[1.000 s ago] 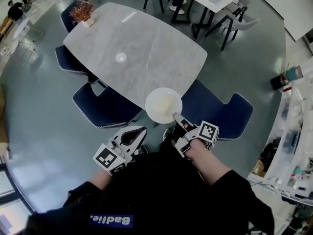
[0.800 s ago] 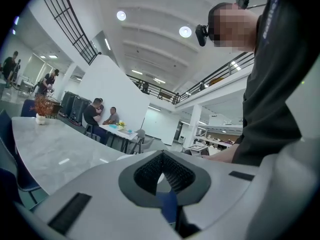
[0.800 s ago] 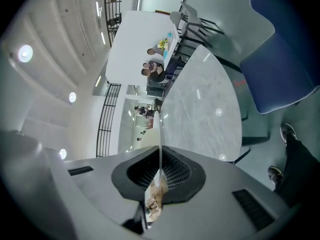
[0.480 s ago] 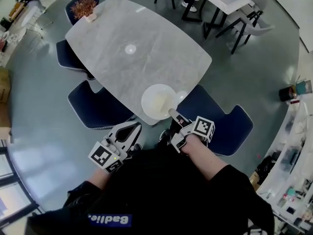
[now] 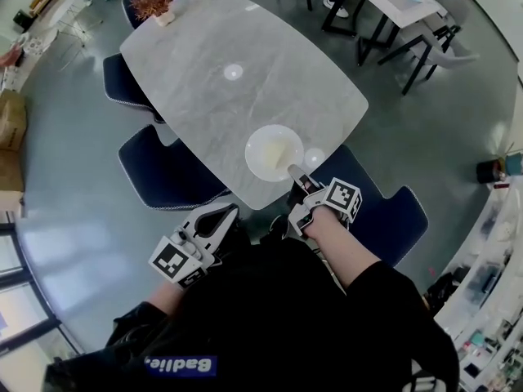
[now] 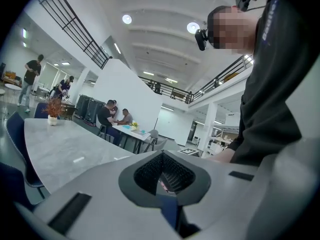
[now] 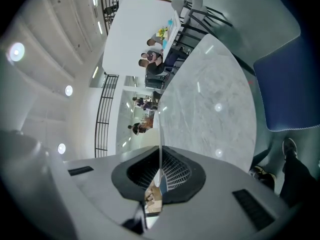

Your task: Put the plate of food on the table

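Right tool [image 5: 295,173] pinches the plate [image 5: 272,149] over a grey marble table [image 5: 196,96]; left tool [image 5: 219,219] closed.

The right gripper [image 7: 159,178] has its jaws pinched together on the rim of a white plate [image 7: 160,134], seen edge-on as a thin pale line rising from between the ribbed pads. Beyond it spreads a grey marble table [image 7: 215,99], dotted with reflected lights. A blue chair [image 7: 292,89] stands near the table's edge, with a shoe [image 7: 289,148] close by it on the floor. In the distance, people [image 7: 152,56] sit together, a black railing [image 7: 102,119] to one side.
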The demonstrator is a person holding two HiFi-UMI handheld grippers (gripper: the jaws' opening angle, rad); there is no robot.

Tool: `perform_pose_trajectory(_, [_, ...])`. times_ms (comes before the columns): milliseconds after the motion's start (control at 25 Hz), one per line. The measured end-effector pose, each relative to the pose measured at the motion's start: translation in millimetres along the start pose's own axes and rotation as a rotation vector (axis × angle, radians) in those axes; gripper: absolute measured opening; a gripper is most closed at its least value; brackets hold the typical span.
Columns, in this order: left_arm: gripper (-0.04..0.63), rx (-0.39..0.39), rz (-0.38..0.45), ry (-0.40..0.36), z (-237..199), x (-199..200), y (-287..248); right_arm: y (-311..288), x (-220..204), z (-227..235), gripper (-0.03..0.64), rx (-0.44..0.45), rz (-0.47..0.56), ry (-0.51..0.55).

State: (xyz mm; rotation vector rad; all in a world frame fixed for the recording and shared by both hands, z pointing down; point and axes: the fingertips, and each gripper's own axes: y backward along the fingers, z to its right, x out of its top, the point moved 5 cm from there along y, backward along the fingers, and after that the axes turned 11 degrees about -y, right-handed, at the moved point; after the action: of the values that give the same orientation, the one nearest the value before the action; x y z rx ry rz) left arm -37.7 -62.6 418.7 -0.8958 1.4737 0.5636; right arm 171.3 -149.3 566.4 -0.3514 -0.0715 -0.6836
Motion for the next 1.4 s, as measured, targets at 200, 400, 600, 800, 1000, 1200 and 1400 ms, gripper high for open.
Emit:
perform_pose_trajectory(200, [0.008, 0.009, -0.006, 0.026, -20.5, -2.2, 6.6, -34.2, 4.6, 5.5, 0.017, -0.027, 0.0, 0.016])
perform_pose_trajectory(400, [0.007, 0.014, -0.017, 0.026, -44.8, -4.3, 16.3, -66.9, 14.7, 19.7, 0.017, -0.059, 0.039, 0.007])
perform_pose_trajectory(600, [0.007, 0.021, -0.042, 0.033, -72.4, -5.4, 26.3, -108.3, 29.2, 35.6, 0.017, -0.084, 0.097, -0.029])
perform_pose_trajectory(800, [0.008, 0.023, -0.032, 0.032, -91.9, -3.1, 33.7, -140.0, 41.8, 56.1, 0.017, -0.124, 0.144, -0.053])
perform_pose_trajectory(1000, [0.008, 0.031, -0.04, 0.045, -105.2, -2.2, 44.1, -161.2, 49.9, 67.0, 0.017, -0.157, 0.159, -0.049])
perform_pose_trajectory(1200, [0.008, 0.031, -0.018, 0.075, -112.5, -1.2, 48.0, -178.3, 52.4, 77.0, 0.017, -0.175, 0.157, -0.05])
perform_pose_trajectory(1400, [0.008, 0.044, -0.022, 0.083, -118.3, -2.4, 52.2, -188.3, 54.5, 85.5, 0.017, -0.193, 0.156, -0.052])
